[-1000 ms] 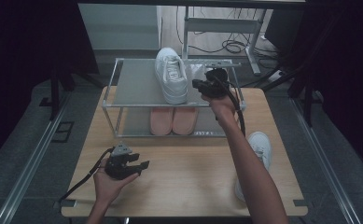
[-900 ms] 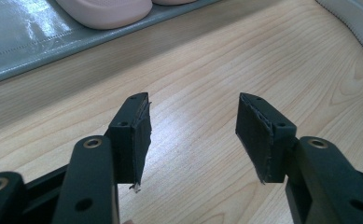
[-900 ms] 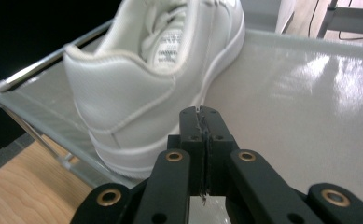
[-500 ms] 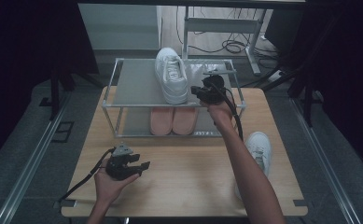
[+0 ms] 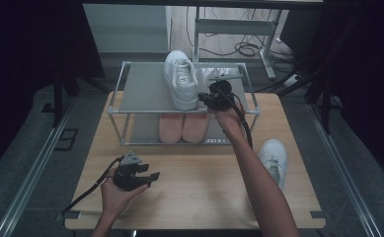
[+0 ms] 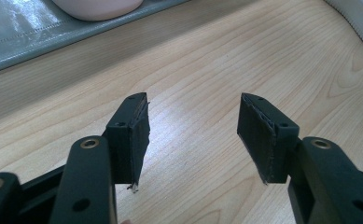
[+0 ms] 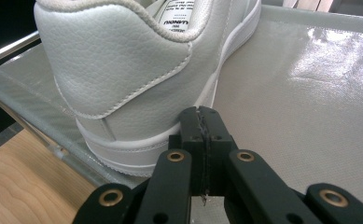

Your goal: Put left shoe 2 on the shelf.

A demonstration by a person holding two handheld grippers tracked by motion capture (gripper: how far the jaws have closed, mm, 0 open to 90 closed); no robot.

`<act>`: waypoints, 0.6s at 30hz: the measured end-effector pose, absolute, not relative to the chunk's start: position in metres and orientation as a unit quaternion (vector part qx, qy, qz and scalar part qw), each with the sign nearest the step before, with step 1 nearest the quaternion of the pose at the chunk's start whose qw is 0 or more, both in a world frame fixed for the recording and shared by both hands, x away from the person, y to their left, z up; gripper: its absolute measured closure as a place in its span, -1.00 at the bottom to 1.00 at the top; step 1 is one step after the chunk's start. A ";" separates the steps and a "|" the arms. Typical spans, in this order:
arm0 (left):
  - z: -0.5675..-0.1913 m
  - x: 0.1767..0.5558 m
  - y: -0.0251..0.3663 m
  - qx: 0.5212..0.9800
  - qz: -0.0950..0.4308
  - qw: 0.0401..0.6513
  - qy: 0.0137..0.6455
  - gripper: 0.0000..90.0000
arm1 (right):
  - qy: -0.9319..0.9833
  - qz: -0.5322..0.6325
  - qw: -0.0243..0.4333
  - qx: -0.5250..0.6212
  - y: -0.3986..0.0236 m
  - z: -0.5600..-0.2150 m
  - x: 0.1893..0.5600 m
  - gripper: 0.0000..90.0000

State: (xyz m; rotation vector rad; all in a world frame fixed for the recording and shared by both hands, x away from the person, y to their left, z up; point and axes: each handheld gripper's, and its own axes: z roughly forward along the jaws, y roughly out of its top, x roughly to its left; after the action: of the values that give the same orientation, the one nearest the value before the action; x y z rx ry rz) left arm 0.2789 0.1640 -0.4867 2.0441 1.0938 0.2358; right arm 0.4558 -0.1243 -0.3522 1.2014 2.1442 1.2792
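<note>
High view: my right gripper [image 5: 218, 97] sits over the top shelf of the shoe rack [image 5: 118, 93], just beside the heel of the white shoe [image 5: 181, 79] that stands there. A pair of pink shoes [image 5: 182, 127] lies on the lower shelf. A second white shoe [image 5: 274, 157] lies on the worktop [image 5: 194, 187] by my right forearm. My left gripper [image 5: 133, 173] rests low over the worktop, well apart from the rack.

Left gripper view: my jaws stand wide open, nothing between them, bare wood below. A pink toe shows at the top edge.

Right gripper view: my jaws are pressed together, empty, tips against the white shoe's [image 7: 137, 79] sole at the heel. The shoe stands upright on the grey shelf.
</note>
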 end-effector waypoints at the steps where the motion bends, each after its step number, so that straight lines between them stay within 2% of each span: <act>1: -0.487 0.279 0.164 0.807 0.094 0.393 0.432 -0.03 | 0.761 0.453 0.186 0.426 -0.124 -0.352 0.456 1.00; 18: -0.488 0.280 0.163 0.810 0.088 0.389 0.429 -0.03 | 0.765 0.450 0.195 0.417 -0.112 -0.346 0.452 1.00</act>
State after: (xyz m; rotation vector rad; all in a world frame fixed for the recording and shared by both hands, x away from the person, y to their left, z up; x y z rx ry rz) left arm 0.2798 0.1633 -0.4878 2.0608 1.0907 0.2233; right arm 0.4519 -0.1124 -0.3462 1.1689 2.1448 1.2607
